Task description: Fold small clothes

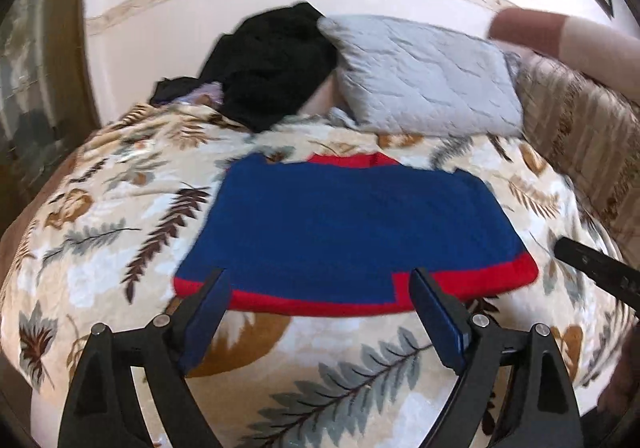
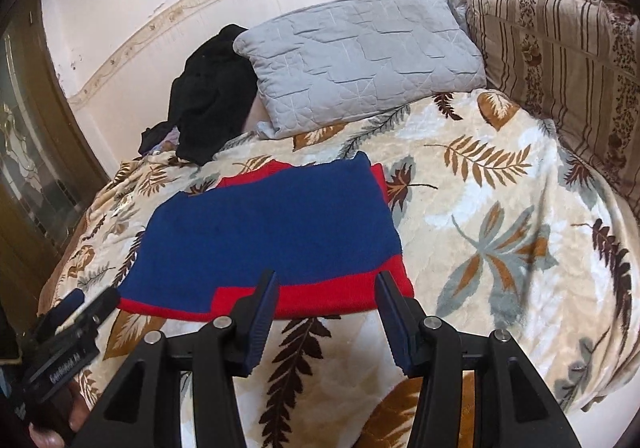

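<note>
A blue knitted garment with a red hem lies folded flat on the leaf-patterned blanket; a red collar edge shows at its far side. My left gripper hovers open and wide at the garment's near red hem, with nothing between its fingers. My right gripper is open about half as wide above the hem's right end, also empty. Each gripper shows at the edge of the other's view: the right one and the left one.
A grey quilted pillow leans on the wall behind the garment. A heap of black clothes sits left of it. A striped cushion lines the right side. A person's limb shows at the top right.
</note>
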The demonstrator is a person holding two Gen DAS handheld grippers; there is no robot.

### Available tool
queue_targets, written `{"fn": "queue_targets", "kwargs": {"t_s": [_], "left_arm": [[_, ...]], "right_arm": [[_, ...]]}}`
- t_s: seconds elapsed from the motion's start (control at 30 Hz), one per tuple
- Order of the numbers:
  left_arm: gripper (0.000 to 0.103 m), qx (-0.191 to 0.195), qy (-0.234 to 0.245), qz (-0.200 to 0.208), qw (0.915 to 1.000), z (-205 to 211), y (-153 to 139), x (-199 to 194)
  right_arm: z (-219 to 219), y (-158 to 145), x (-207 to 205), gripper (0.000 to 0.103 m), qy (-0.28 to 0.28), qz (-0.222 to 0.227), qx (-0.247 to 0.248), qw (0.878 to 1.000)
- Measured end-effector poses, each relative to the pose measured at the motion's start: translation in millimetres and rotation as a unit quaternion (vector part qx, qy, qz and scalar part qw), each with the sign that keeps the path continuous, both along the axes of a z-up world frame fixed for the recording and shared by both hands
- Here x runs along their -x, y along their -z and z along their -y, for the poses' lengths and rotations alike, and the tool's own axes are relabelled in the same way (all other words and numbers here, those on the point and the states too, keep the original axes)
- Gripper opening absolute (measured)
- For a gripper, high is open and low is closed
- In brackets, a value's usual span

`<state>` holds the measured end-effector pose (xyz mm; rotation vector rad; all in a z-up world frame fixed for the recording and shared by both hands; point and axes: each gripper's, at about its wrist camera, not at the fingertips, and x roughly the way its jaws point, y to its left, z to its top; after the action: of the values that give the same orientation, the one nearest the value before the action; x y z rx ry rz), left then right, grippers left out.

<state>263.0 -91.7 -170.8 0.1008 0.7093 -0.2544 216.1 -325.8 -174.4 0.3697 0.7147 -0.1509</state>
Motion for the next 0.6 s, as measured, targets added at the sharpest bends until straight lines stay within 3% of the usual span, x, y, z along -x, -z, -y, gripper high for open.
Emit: {"fn": "queue_targets", "kwargs": {"t_s": [0.13,0.33,0.5,0.6], "left_arm": [[0.09,-0.018,-0.009,-0.029,0.9994,4,6,-18],[0.09,-0.048,-0.071,-0.076,0.9935,-7,25,-67],[0.09,-0.08,-0.092,-0.141,0.9823,-14,66,-106],[0.09,-0.096,-0.089,-0.142,0.9812,-11,79,-108]], "right_arm": [[-1,8,-16,0.054,-0.01,-0.013,-0.008,1.0],[-7,30,-51,0.054,-0.029,-0.062,-0.017,0.998],[-10,49,-78,0.054,-0.04,-0.098,-0.024,0.994],[-14,60,-95,0.054,-0.045,-0.114,-0.017,0.992]]}}
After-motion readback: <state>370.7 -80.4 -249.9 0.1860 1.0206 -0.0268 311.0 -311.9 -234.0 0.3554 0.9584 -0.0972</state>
